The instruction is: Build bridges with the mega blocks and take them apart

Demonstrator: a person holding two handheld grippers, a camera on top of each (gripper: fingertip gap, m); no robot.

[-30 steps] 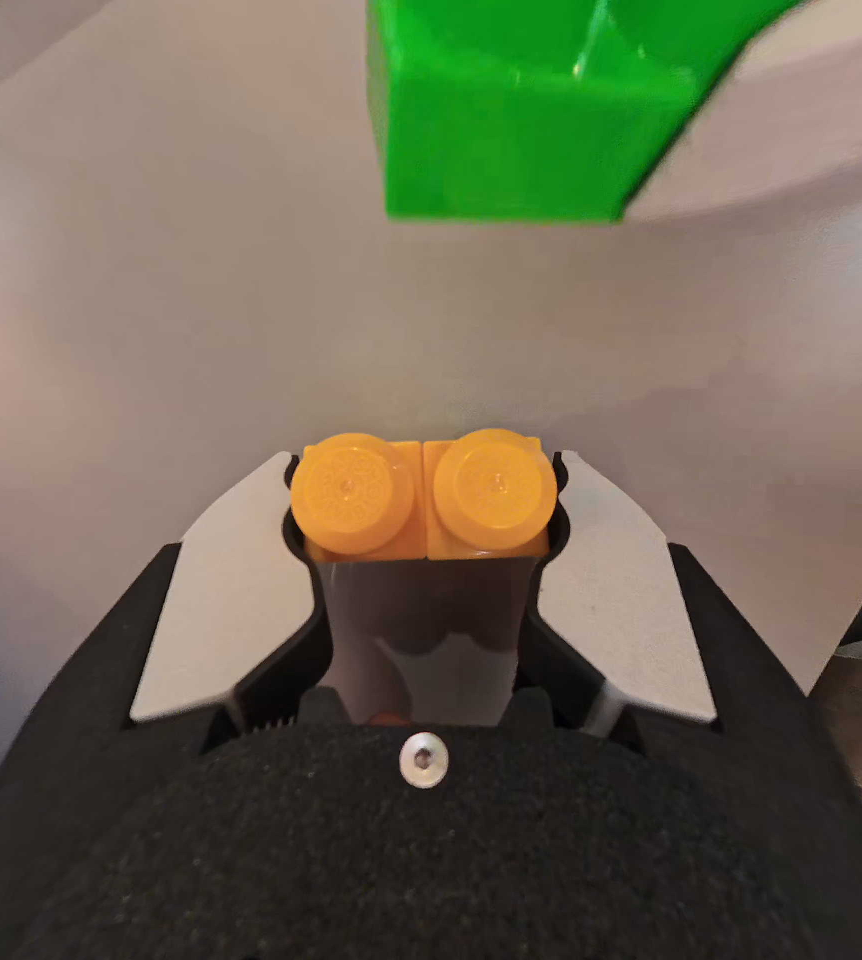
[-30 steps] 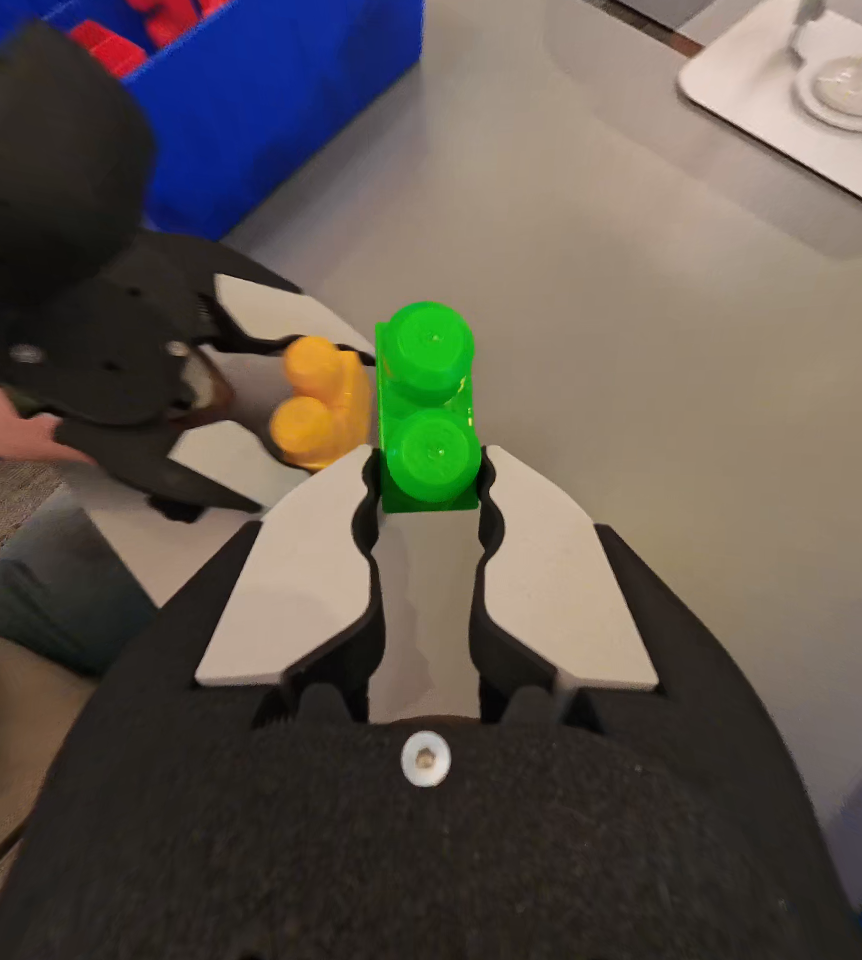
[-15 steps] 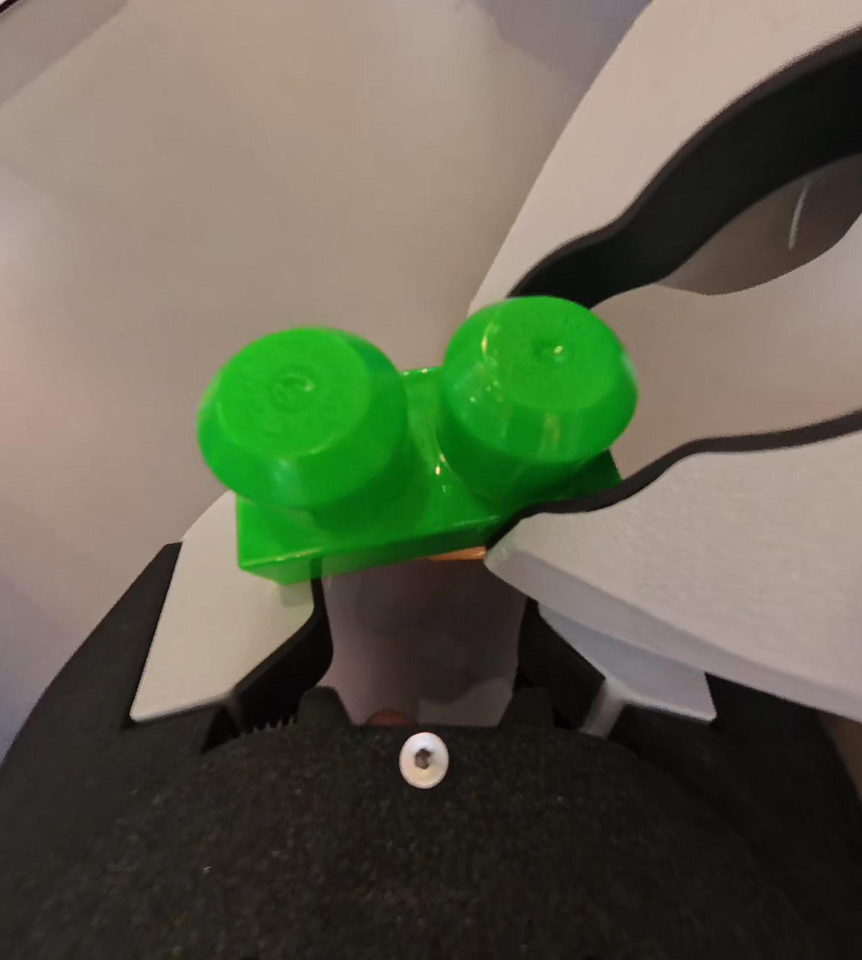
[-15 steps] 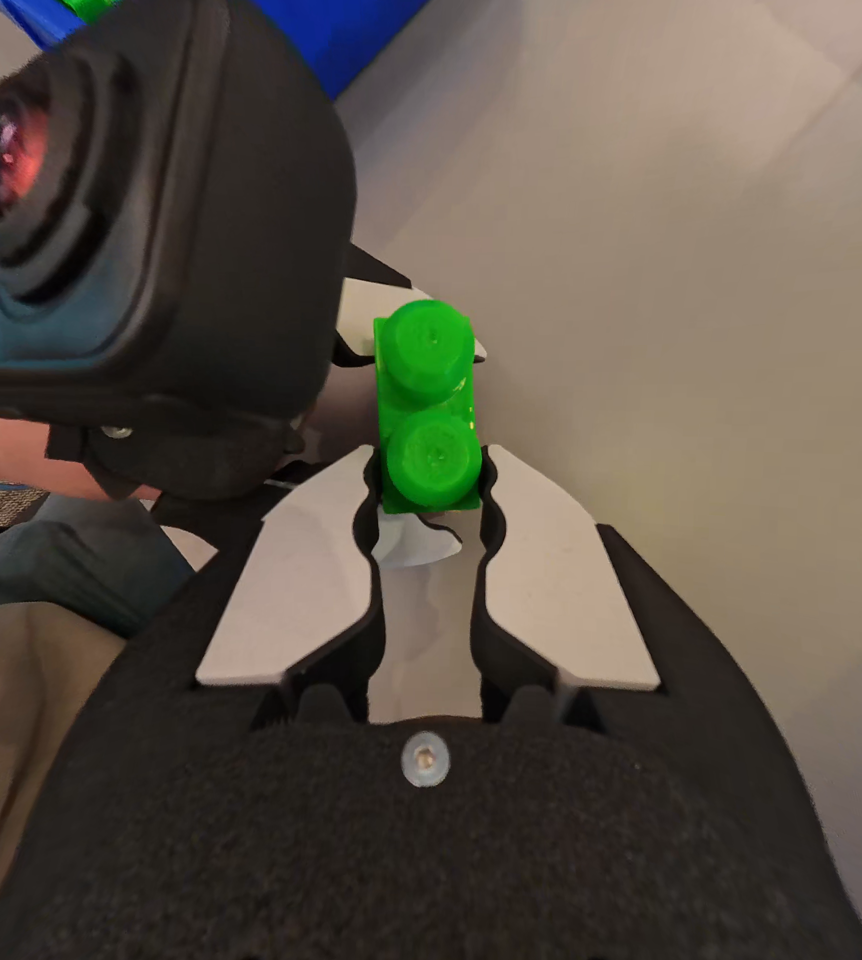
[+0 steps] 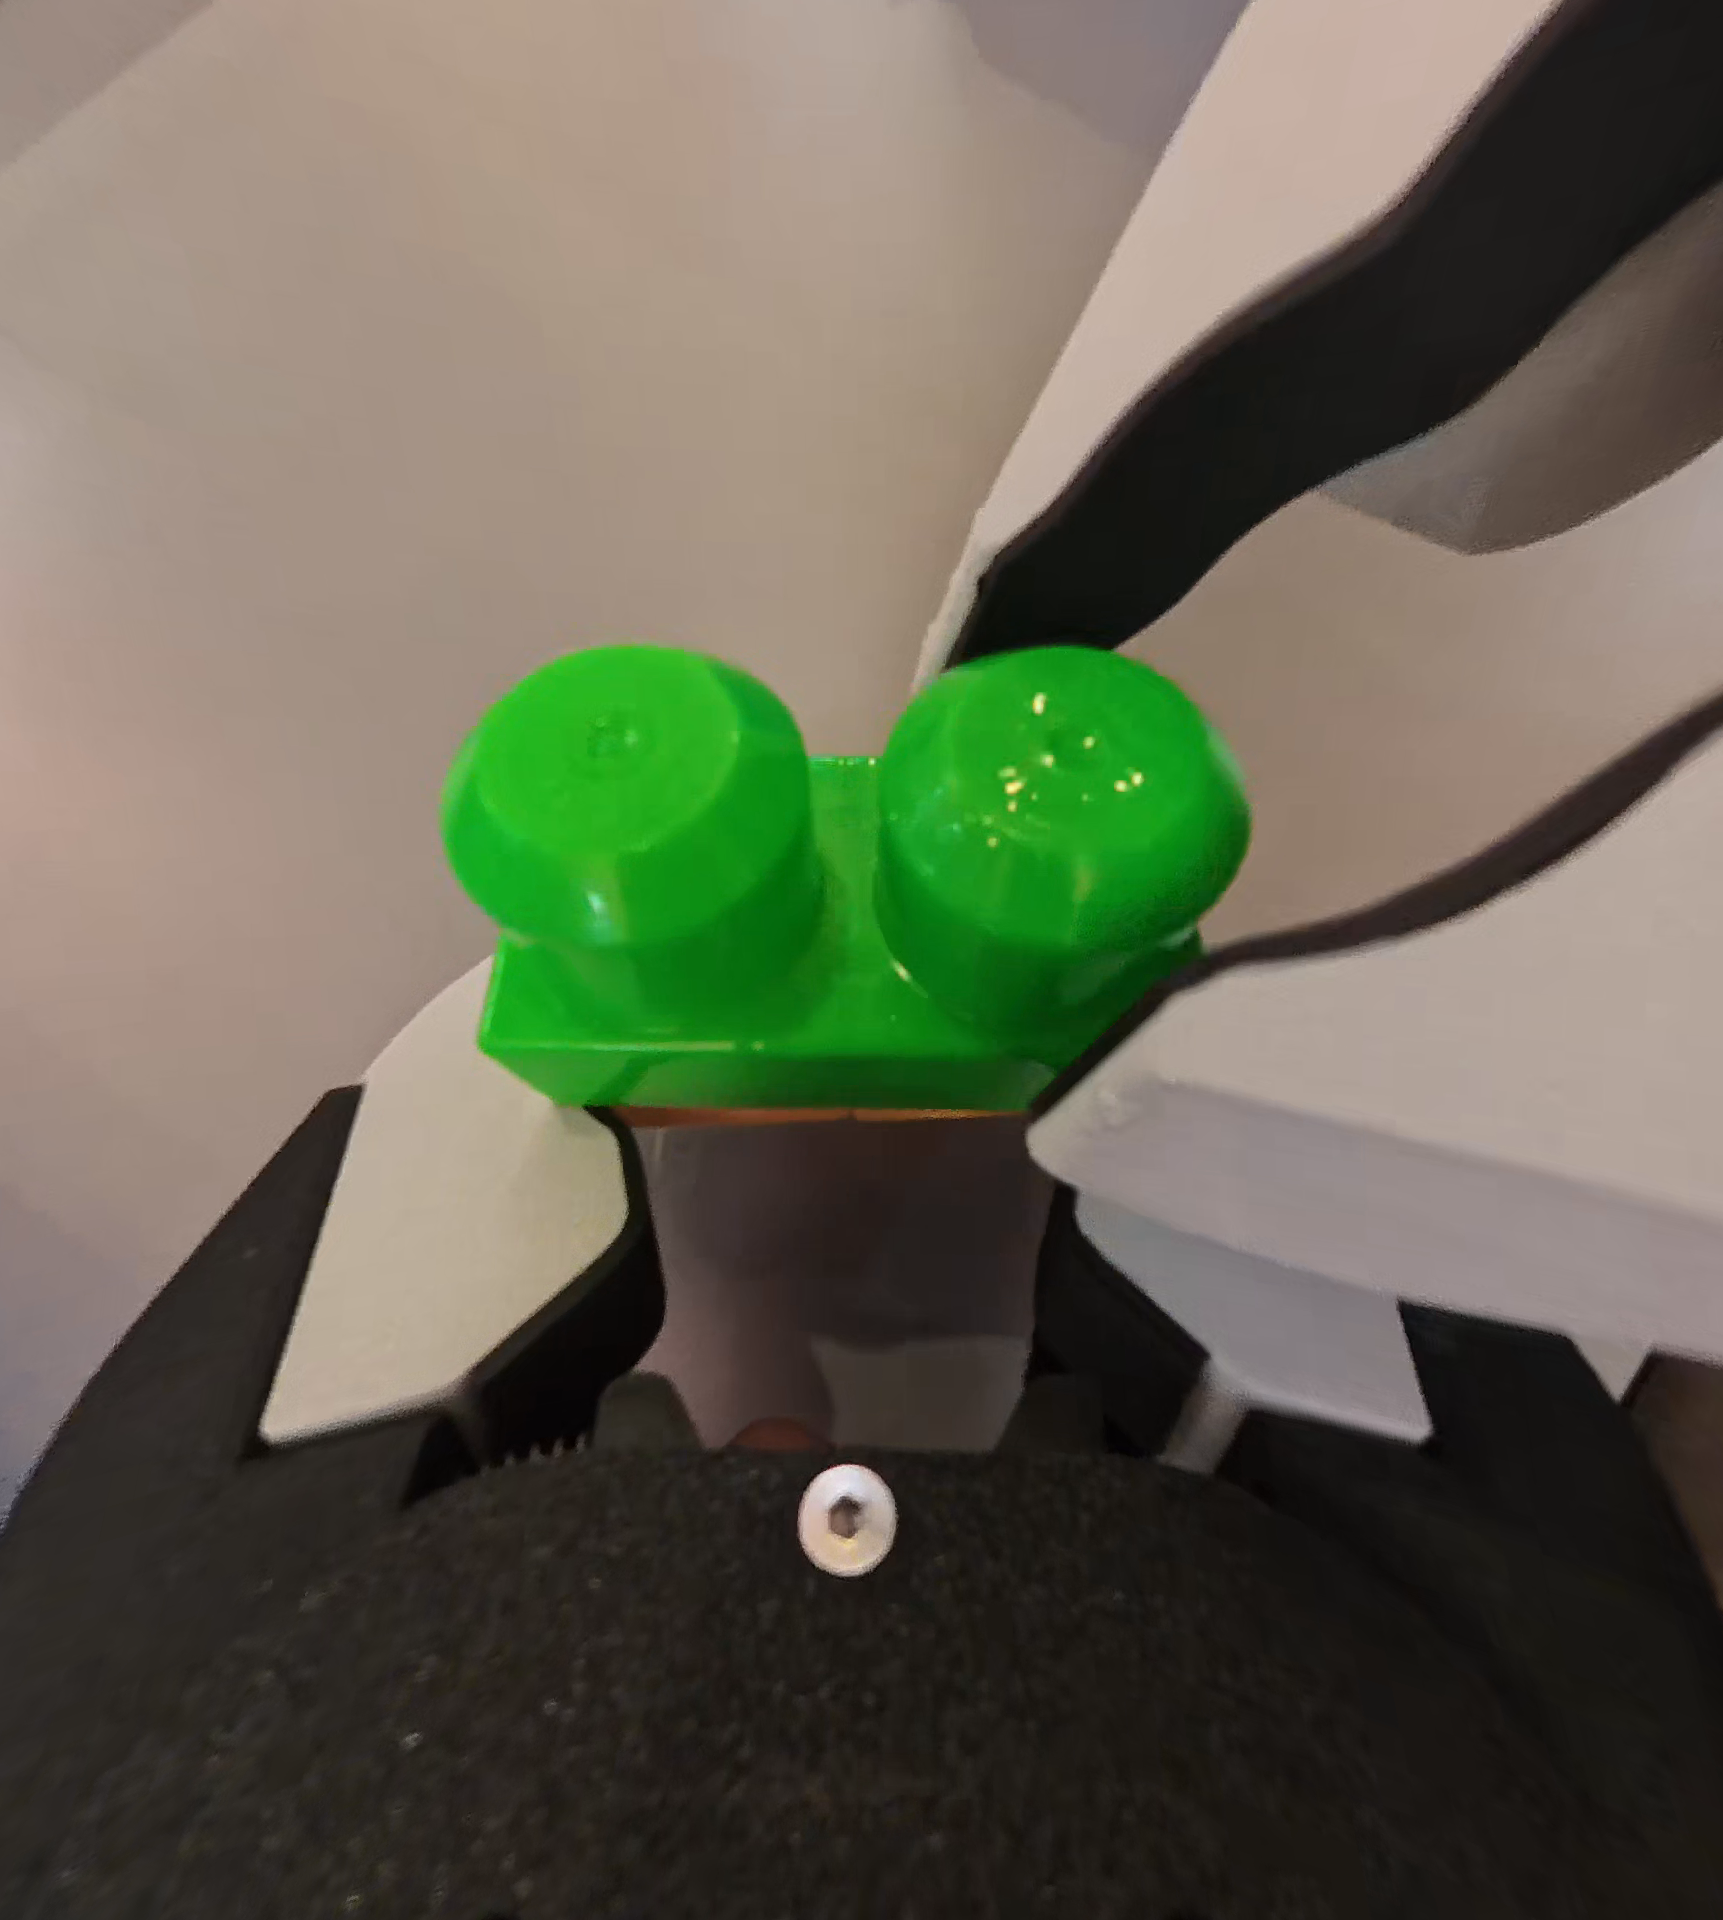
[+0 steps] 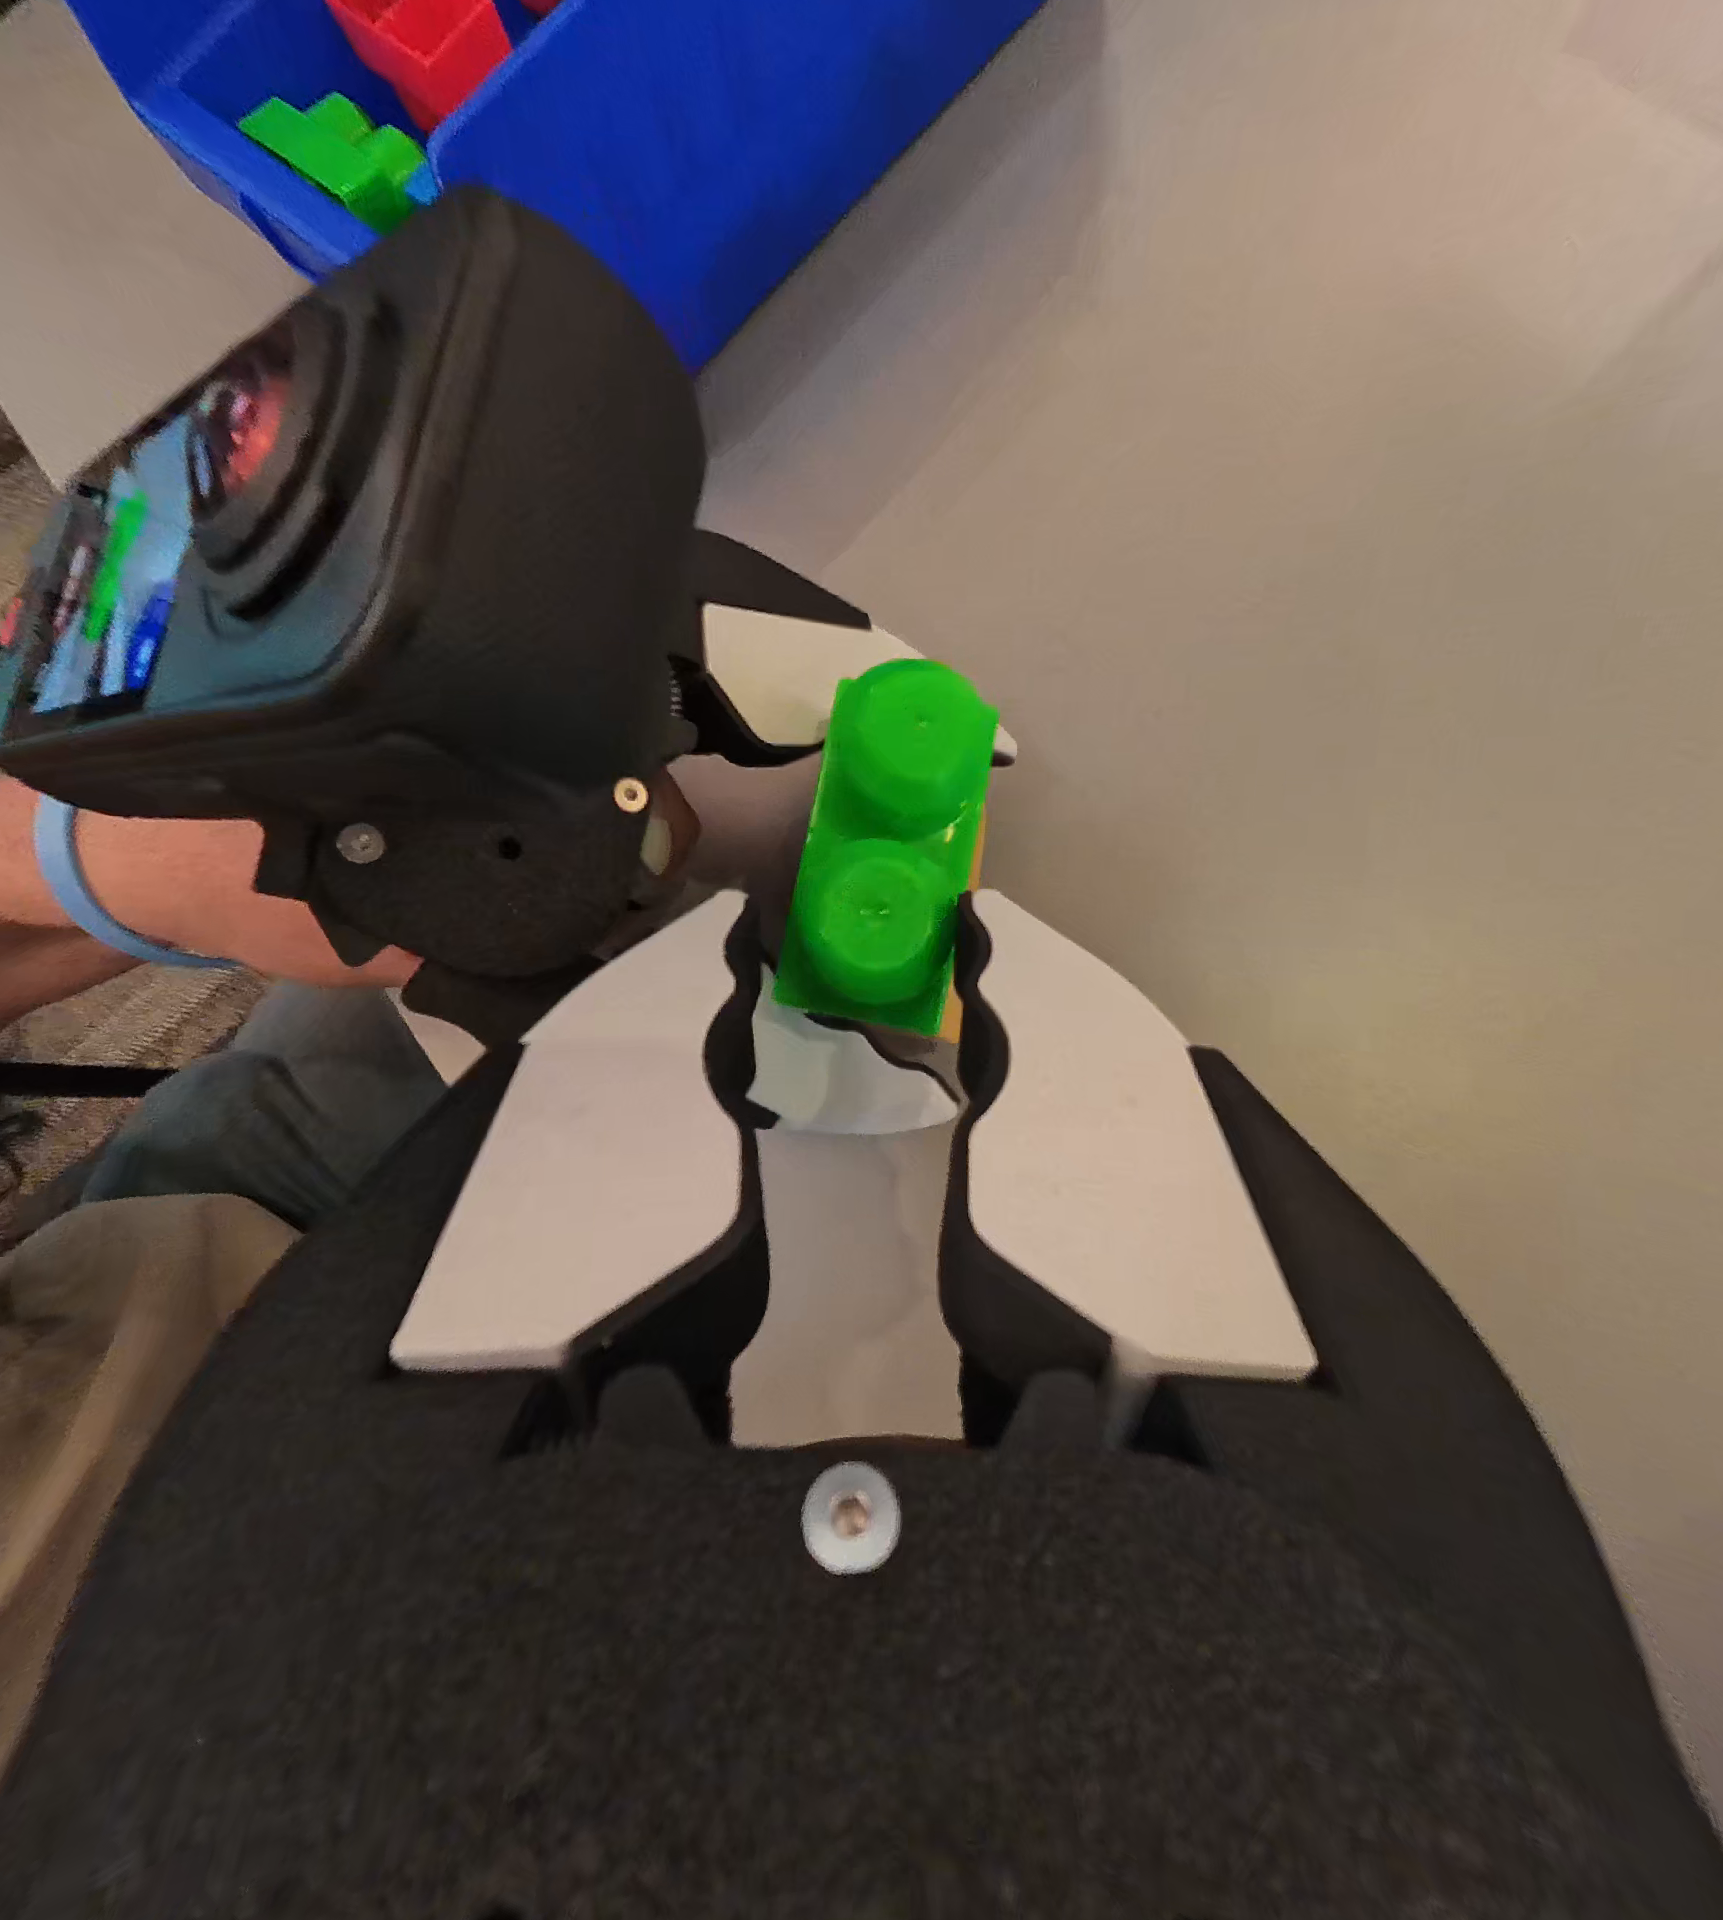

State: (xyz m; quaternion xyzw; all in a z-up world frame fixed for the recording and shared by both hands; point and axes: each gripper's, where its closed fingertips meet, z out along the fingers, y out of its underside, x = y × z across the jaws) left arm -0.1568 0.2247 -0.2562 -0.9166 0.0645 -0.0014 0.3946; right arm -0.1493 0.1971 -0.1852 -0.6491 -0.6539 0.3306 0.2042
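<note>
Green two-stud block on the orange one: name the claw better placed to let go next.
Right claw, probably: its green two-stud plastic block already sits on the orange block, which the left claw grips.

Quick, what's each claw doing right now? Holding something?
Left claw: shut on the orange block, nearly hidden under the green block.
Right claw: shut on the green block, pressed onto the orange one.

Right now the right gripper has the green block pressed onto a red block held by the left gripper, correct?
Wrong colour: the block under the green block is orange, not red. The right wrist view shows its orange edge beside the green. The right gripper does hold the green block, and the left gripper holds the orange one.
</note>
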